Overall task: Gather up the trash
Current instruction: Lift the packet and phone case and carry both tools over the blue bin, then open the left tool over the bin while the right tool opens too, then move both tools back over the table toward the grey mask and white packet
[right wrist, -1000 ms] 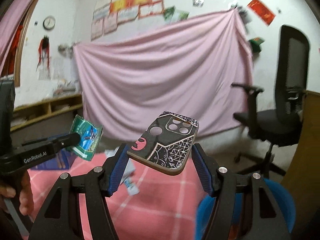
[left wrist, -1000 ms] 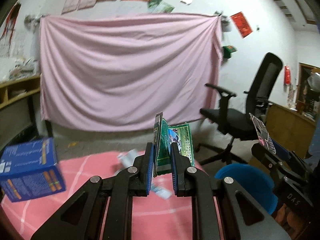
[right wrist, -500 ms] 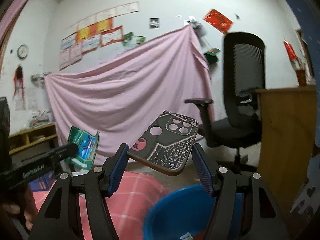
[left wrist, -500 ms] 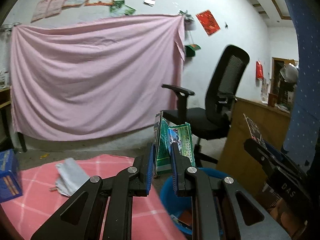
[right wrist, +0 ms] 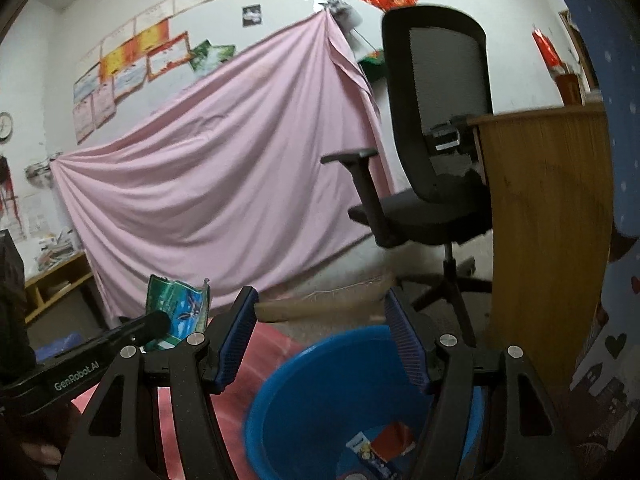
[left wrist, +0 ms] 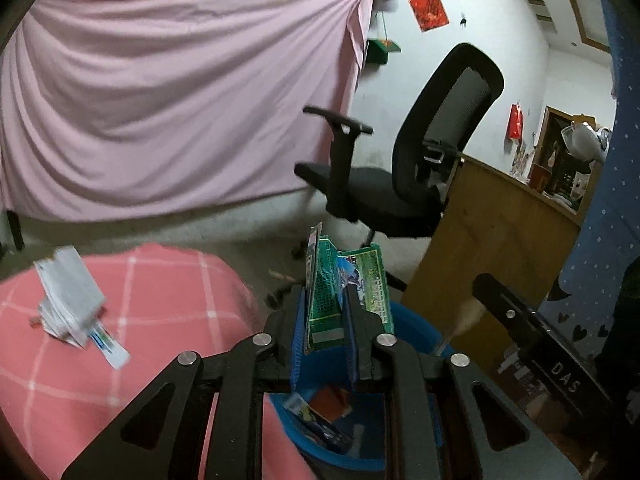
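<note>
My left gripper (left wrist: 325, 296) is shut on a green wrapper (left wrist: 344, 292) and holds it above the blue basin (left wrist: 416, 328); wrapper and left gripper also show in the right wrist view (right wrist: 178, 310). My right gripper (right wrist: 320, 312) is open and empty over the blue basin (right wrist: 320, 376). Red and blue trash pieces (right wrist: 384, 446) lie inside the basin. A crumpled white paper bundle (left wrist: 72, 300) lies on the pink checked cloth (left wrist: 152, 320) to the left.
A black office chair (left wrist: 400, 168) stands behind the basin. A wooden desk panel (left wrist: 492, 248) is at the right. A pink sheet (left wrist: 180, 92) hangs on the back wall. A low wooden shelf (right wrist: 52, 284) is at the far left.
My right gripper opened and the black phone case it held is gone from it. Both grippers swung right and down over the blue basin. The left still holds the green wrapper.
</note>
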